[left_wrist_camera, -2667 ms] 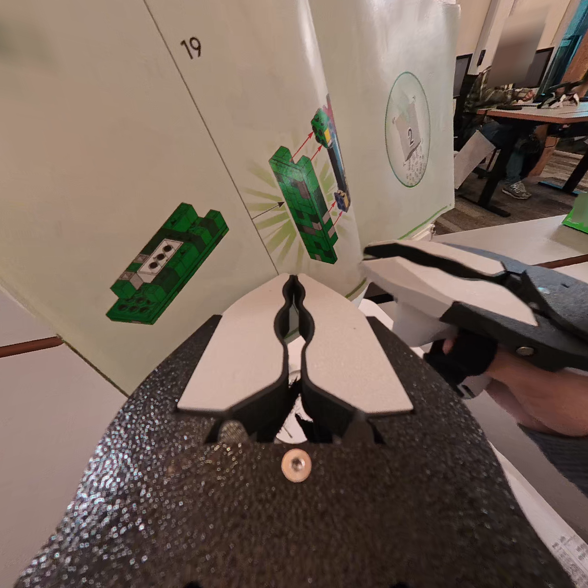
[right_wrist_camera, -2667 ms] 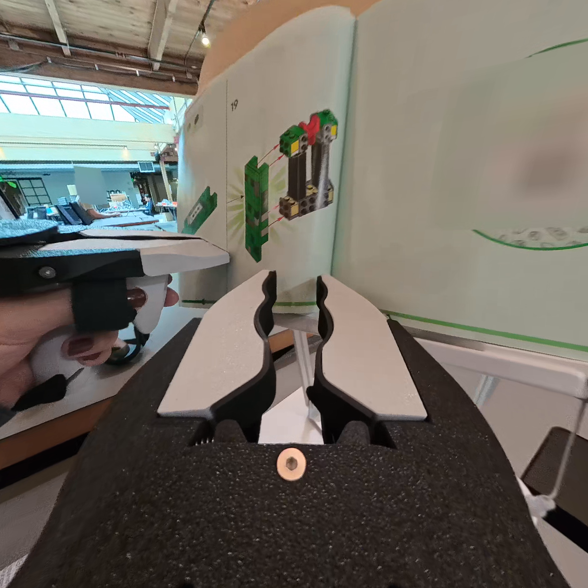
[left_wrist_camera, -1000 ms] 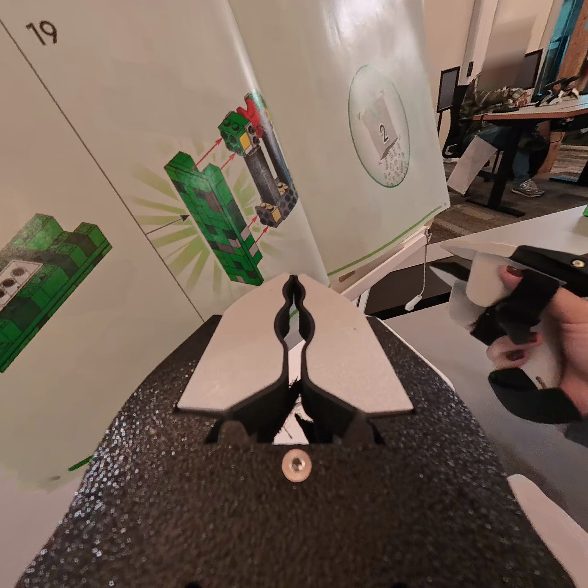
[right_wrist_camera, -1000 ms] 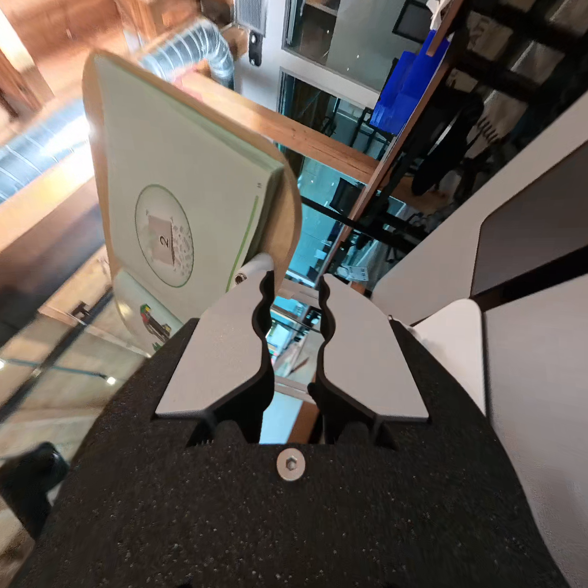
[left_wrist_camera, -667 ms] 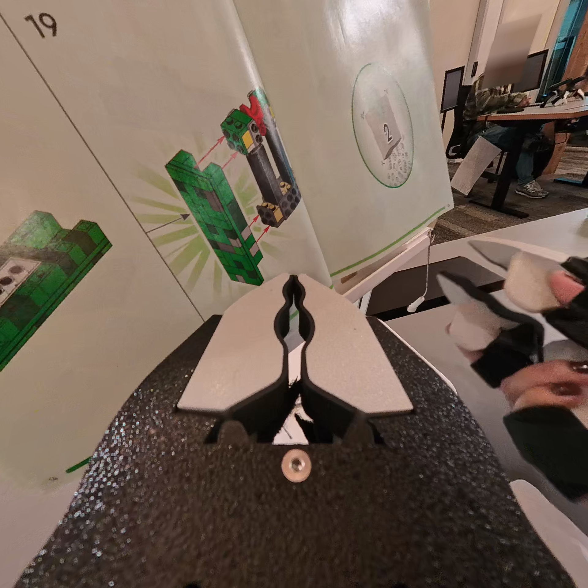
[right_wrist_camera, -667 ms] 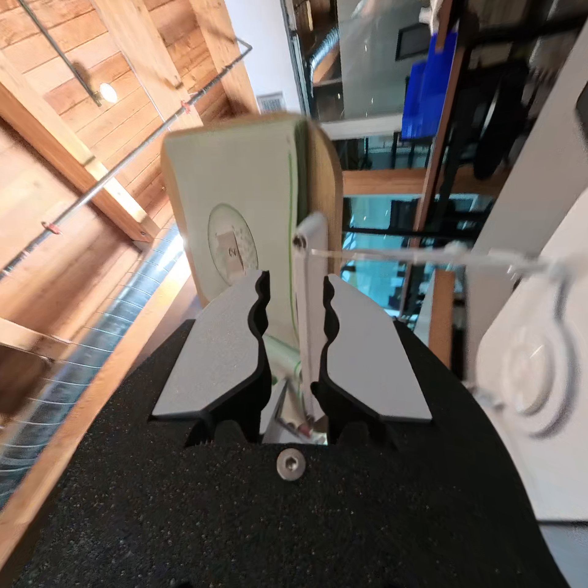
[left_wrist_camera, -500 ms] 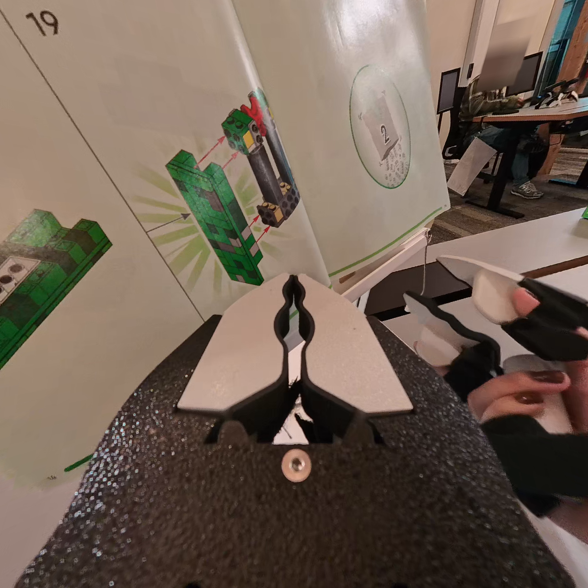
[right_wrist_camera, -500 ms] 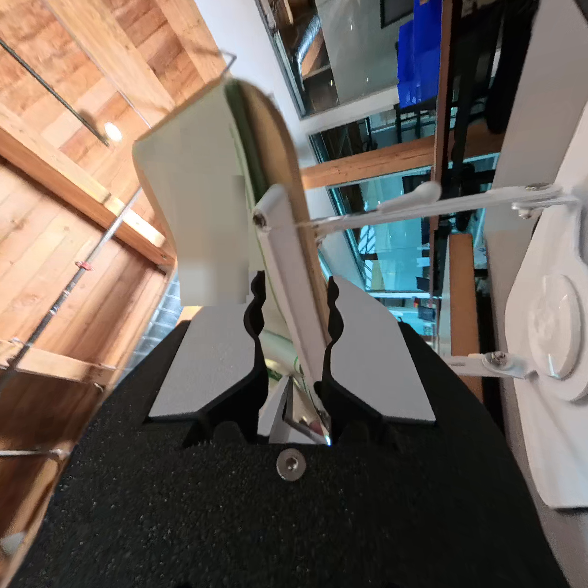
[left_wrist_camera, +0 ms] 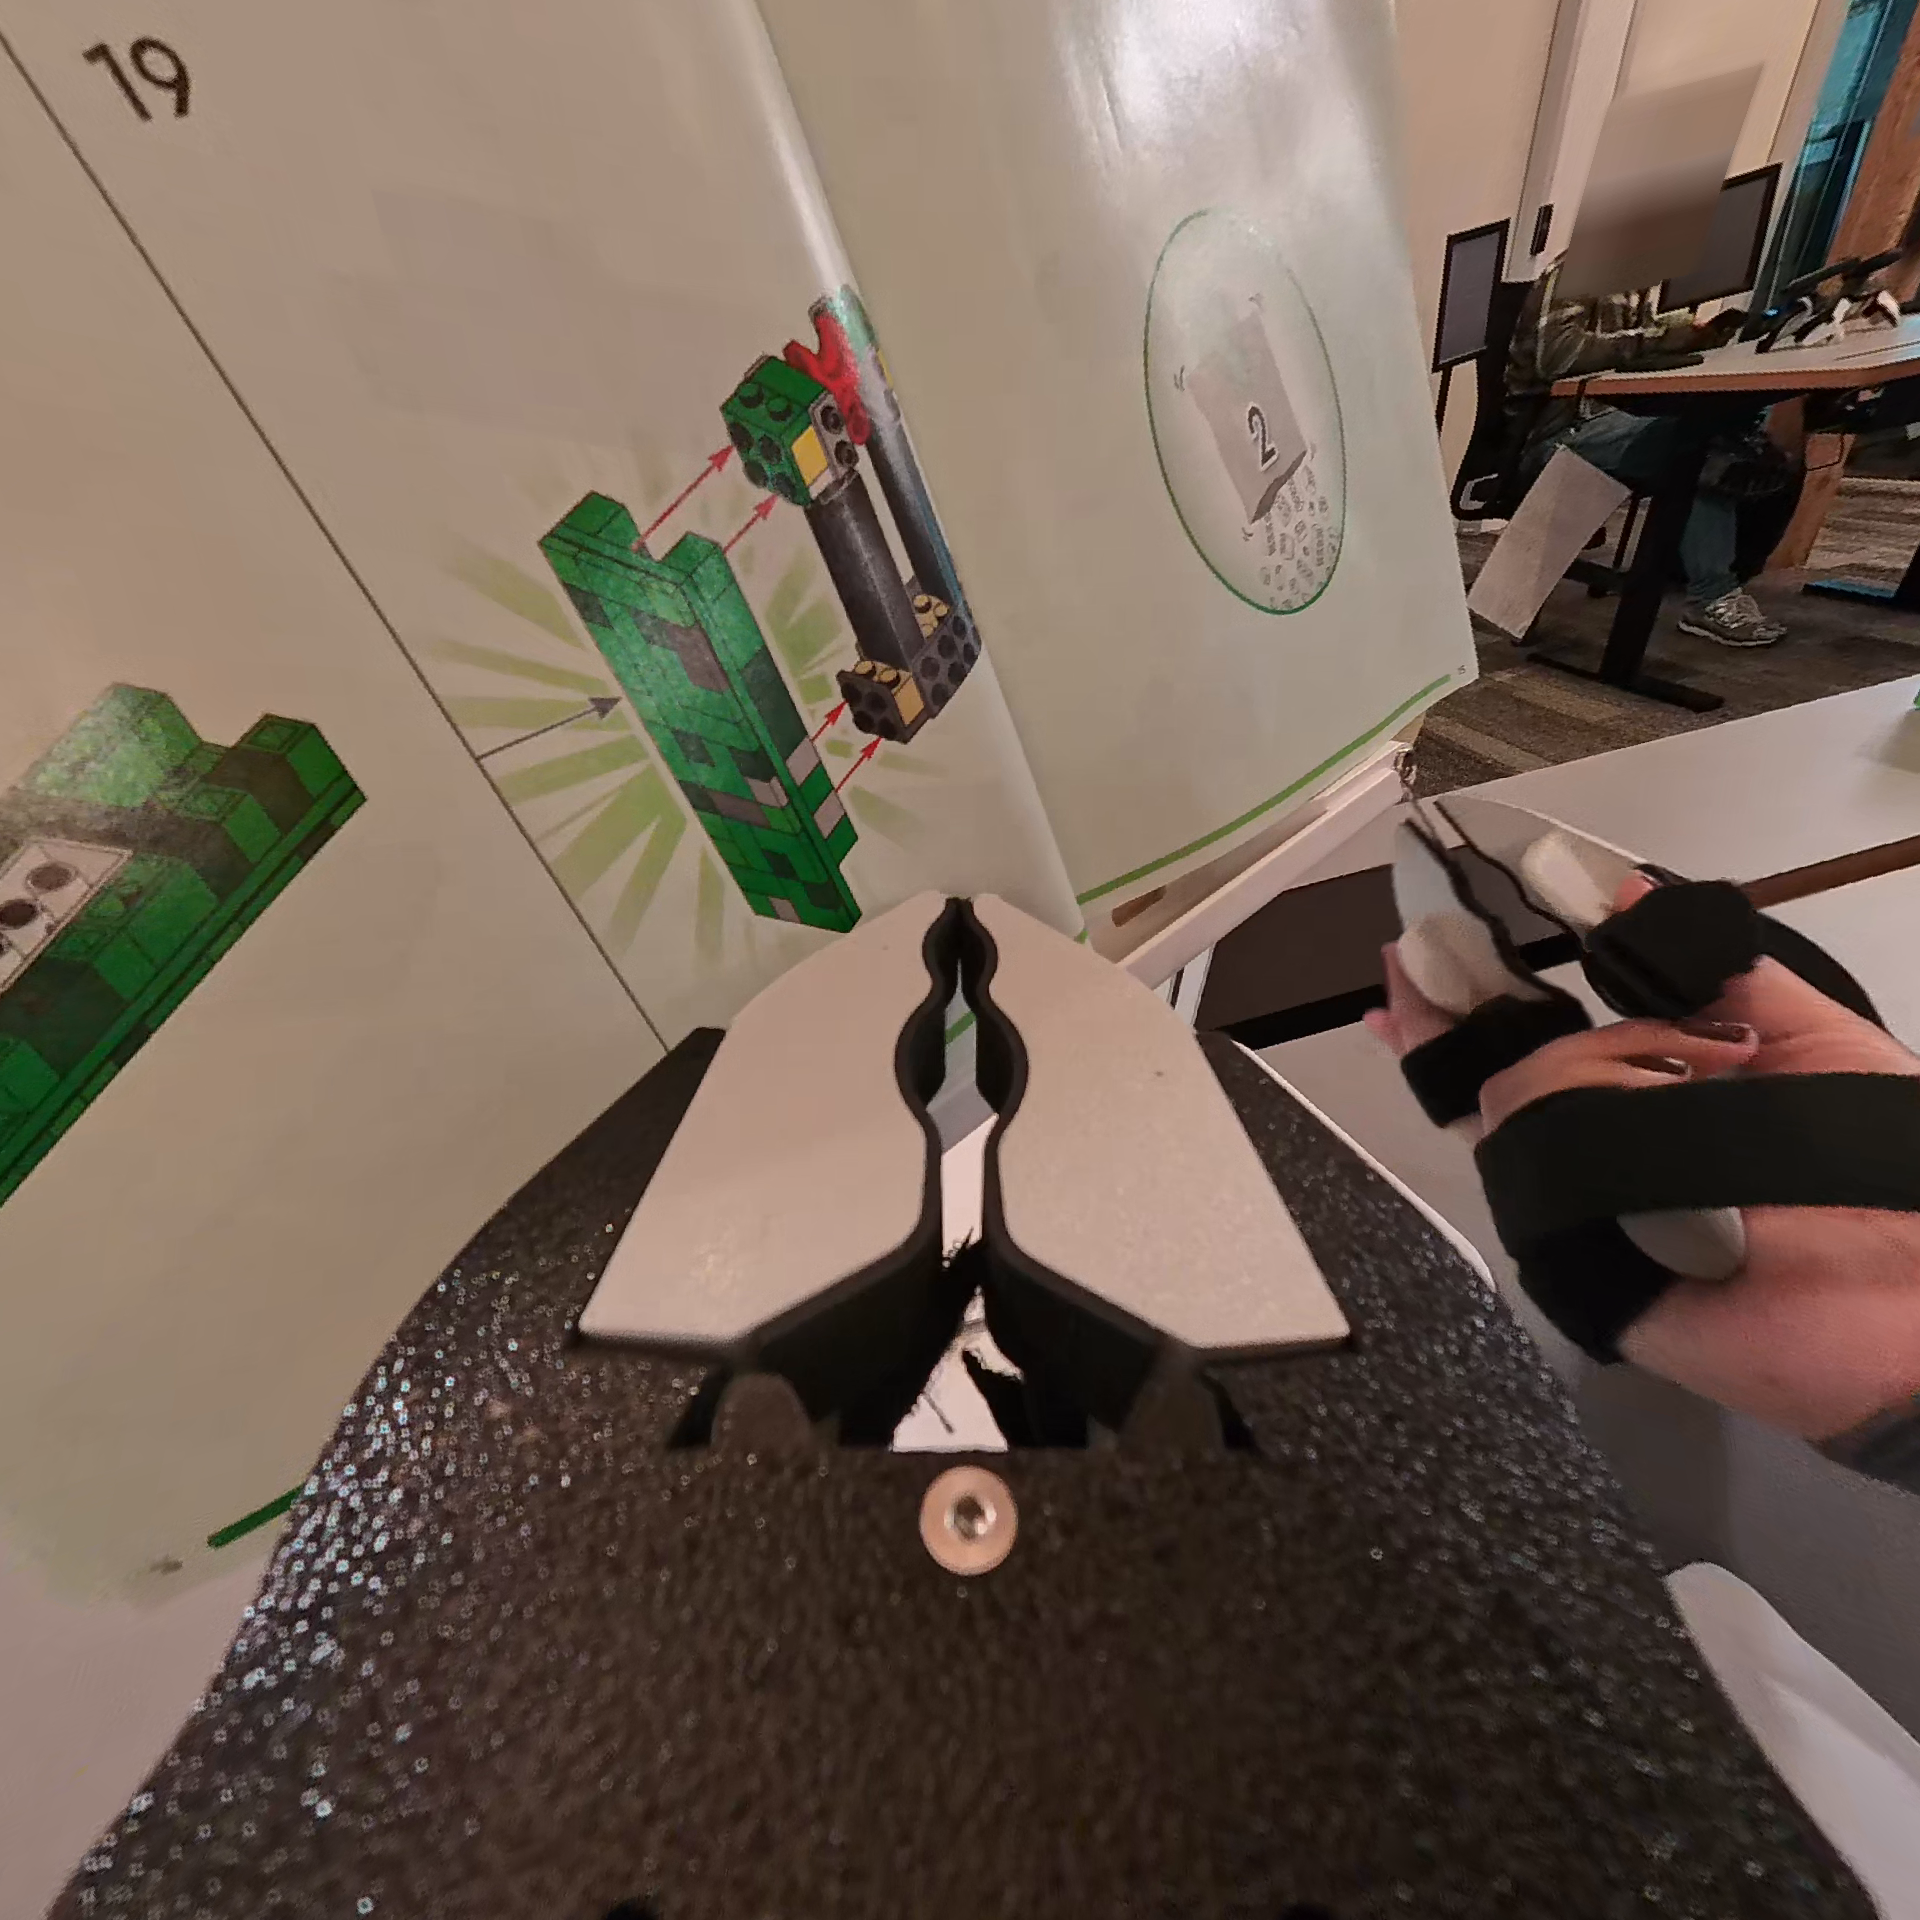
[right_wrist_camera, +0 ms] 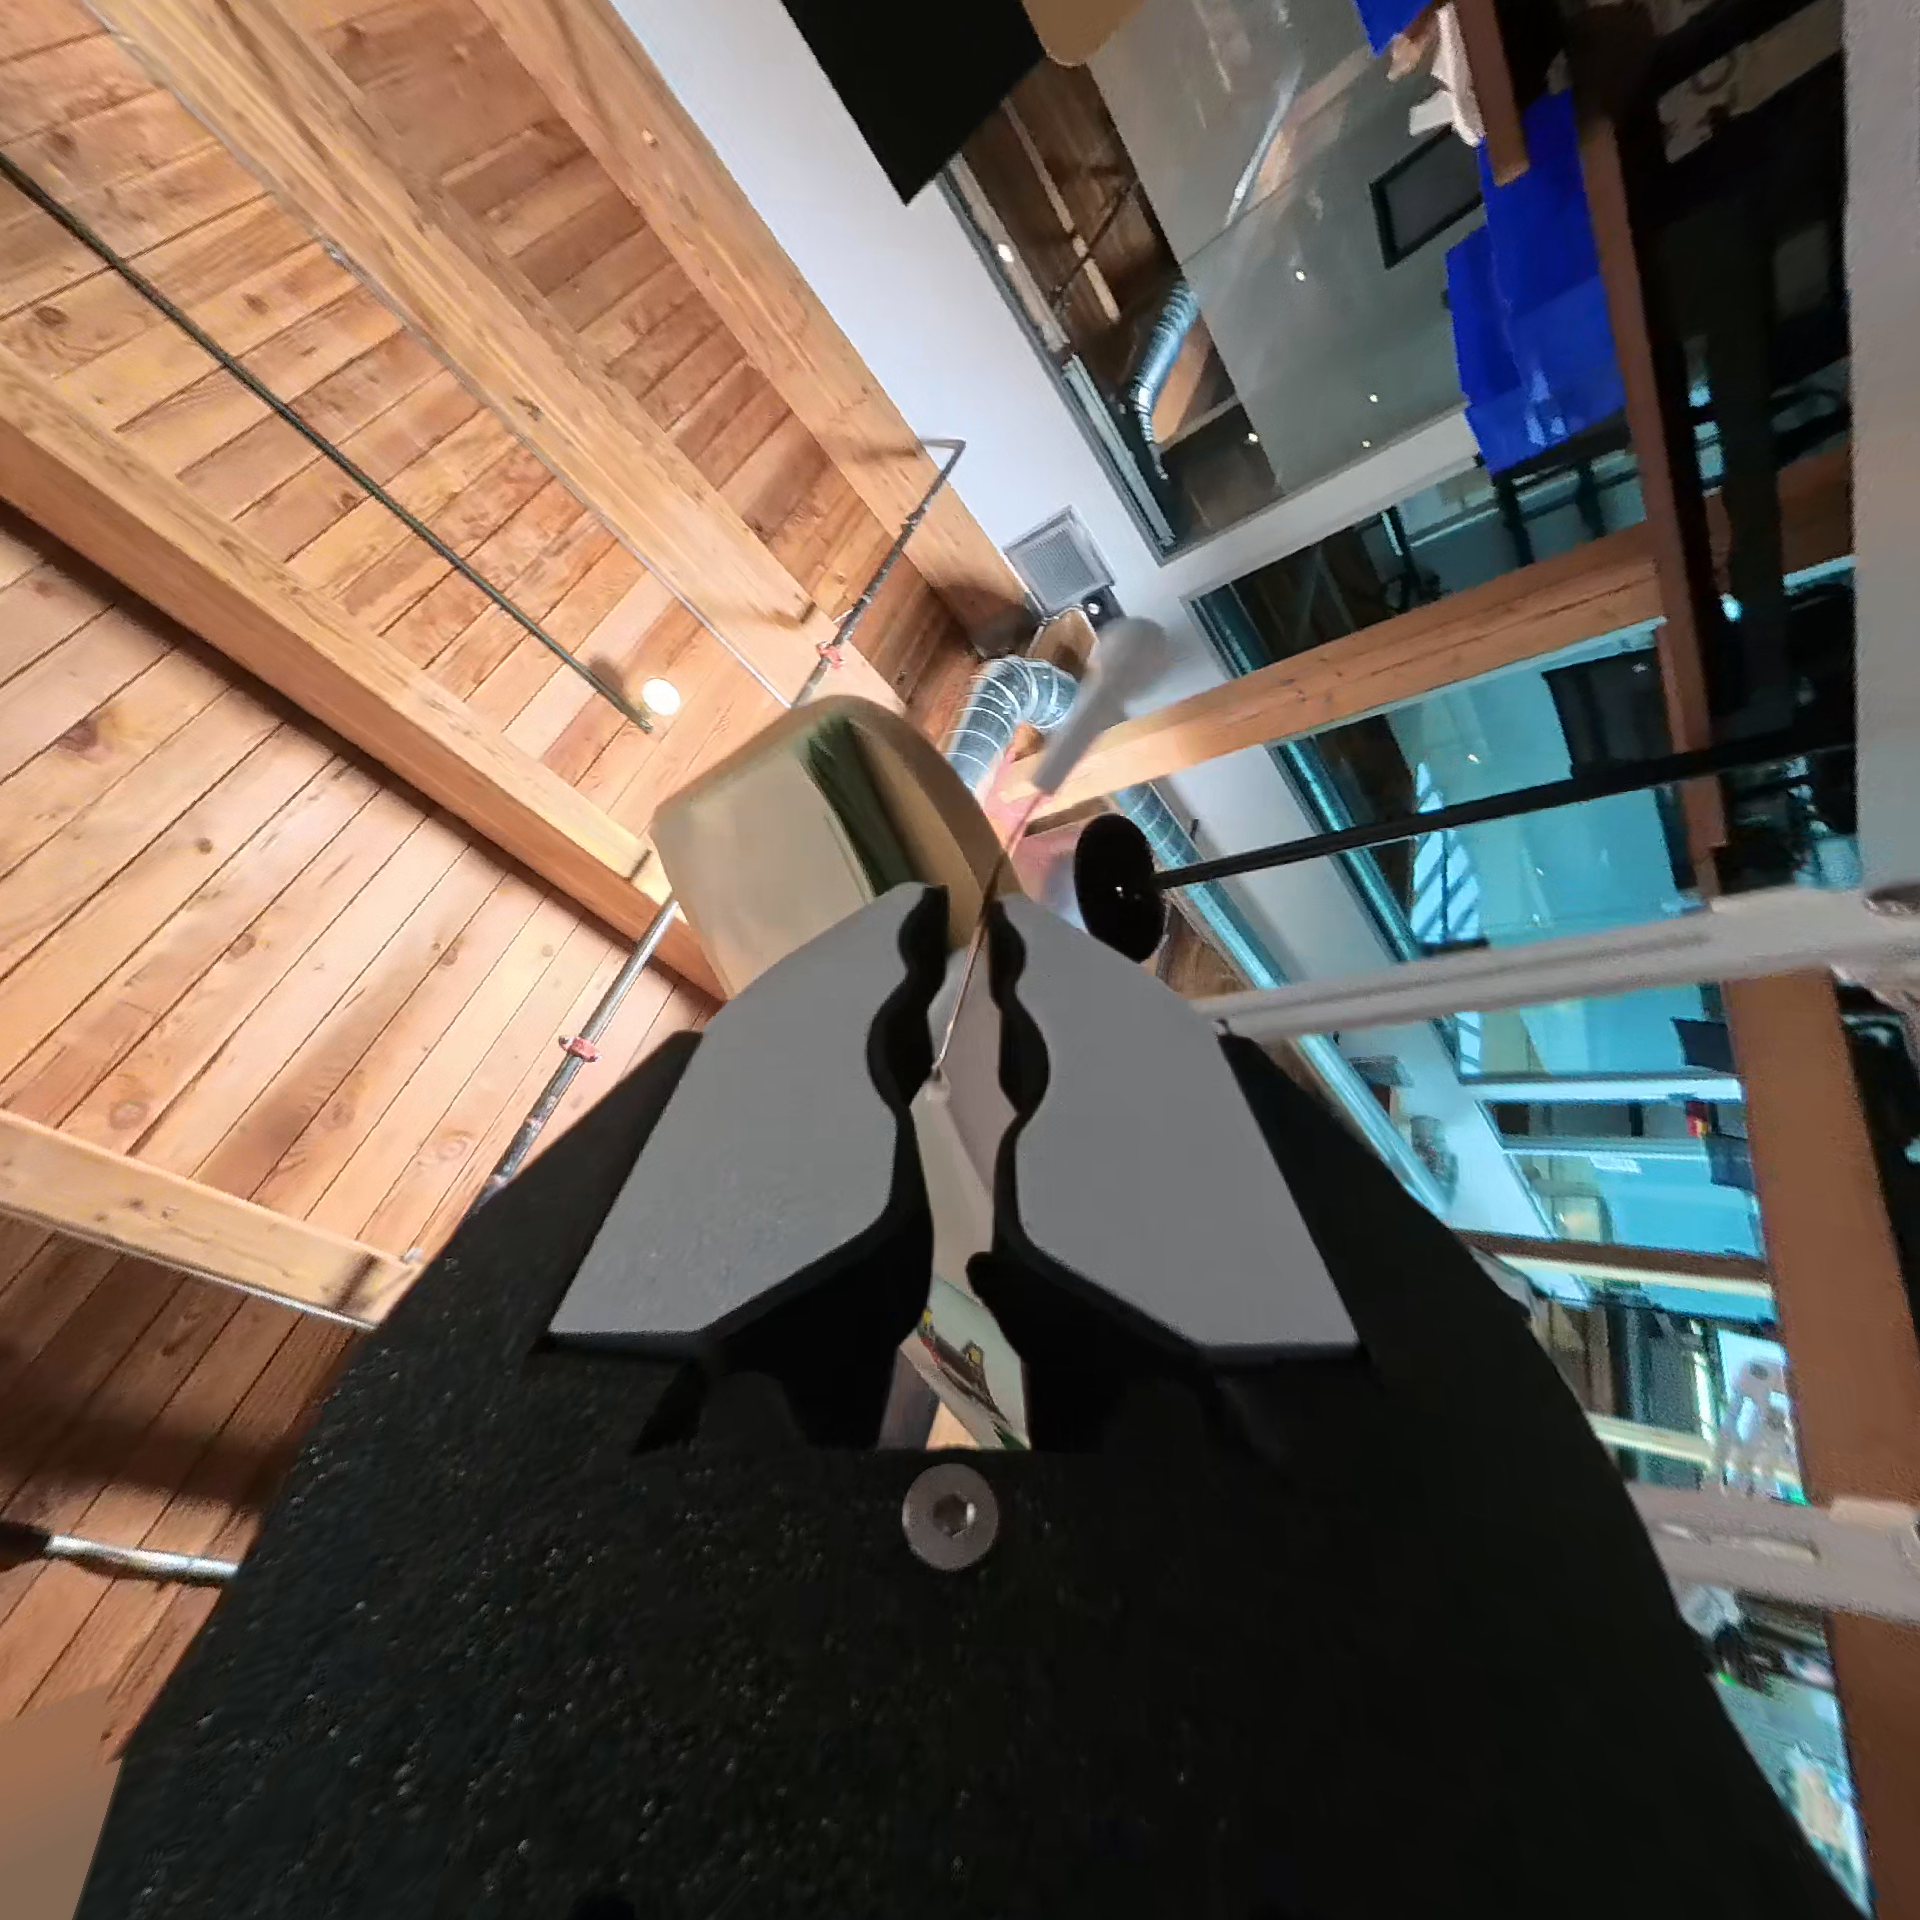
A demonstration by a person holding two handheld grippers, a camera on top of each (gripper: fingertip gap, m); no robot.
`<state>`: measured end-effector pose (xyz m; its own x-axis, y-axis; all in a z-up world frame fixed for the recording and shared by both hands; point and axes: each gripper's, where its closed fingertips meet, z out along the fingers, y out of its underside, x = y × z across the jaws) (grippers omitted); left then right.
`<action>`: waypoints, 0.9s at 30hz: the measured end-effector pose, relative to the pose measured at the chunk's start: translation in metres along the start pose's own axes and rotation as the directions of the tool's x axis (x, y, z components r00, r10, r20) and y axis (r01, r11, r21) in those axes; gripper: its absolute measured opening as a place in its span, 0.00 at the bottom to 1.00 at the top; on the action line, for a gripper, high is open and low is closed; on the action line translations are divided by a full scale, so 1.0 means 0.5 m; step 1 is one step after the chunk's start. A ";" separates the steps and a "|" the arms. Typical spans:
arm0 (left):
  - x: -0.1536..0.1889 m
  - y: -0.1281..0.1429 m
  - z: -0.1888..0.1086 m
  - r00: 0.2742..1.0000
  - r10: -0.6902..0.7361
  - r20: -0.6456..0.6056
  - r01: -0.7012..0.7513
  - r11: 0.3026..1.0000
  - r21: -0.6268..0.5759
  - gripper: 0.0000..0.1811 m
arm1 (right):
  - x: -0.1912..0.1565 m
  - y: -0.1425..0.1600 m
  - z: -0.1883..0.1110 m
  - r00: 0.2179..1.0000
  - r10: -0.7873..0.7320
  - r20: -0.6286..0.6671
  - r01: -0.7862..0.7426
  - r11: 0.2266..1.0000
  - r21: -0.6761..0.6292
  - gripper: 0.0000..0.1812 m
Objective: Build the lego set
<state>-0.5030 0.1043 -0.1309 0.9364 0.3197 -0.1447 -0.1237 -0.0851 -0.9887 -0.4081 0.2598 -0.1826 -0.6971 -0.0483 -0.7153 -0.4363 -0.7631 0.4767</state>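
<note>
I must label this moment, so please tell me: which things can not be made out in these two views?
- Lego bricks: in neither view; only drawings on the open pale green instruction booklet.
- Left gripper: left wrist view, jaws nearly together; whether they pinch the booklet's lower edge is hidden.
- Right gripper: right wrist view, rolled sideways and blurred; its hold on the white stand ledge is unclear.

Left gripper [left_wrist_camera: 961, 920] is pinched fully closed and pointing forward, while the right gripper [right_wrist_camera: 966, 914], rolled over sideways in the person's strapped-in hand [left_wrist_camera: 1704, 1174], has its jaws slightly apart.
</note>
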 end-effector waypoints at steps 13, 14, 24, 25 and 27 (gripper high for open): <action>-0.003 0.009 0.004 1.000 0.001 0.001 -0.001 1.000 -0.014 0.00 | -0.077 0.026 0.053 0.928 -0.294 0.227 0.322 0.941 -0.099 0.02; -0.002 0.010 0.004 1.000 0.002 0.001 -0.002 1.000 -0.014 0.00 | -0.080 0.028 0.054 0.920 -0.309 0.241 0.341 0.934 -0.105 0.02; 0.006 0.022 0.011 1.000 0.012 -0.007 -0.013 0.999 -0.037 0.00 | -0.113 0.038 0.061 0.780 -0.527 0.336 0.598 0.787 -0.152 0.02; 0.007 0.022 0.011 1.000 0.015 -0.008 -0.015 0.999 -0.038 0.00 | -0.114 0.038 0.061 0.771 -0.546 0.328 0.614 0.774 -0.154 0.03; 0.009 0.021 0.009 1.000 0.016 -0.015 -0.016 0.999 -0.037 0.00 | -0.118 0.034 0.059 0.731 -0.613 0.300 0.670 0.728 -0.145 0.05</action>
<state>-0.5015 0.1092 -0.1420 0.9390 0.3045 -0.1596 -0.1265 -0.1256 -0.9840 -0.3912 0.2686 -0.1172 -0.4126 0.6263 -0.6614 -0.7021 -0.6813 -0.2071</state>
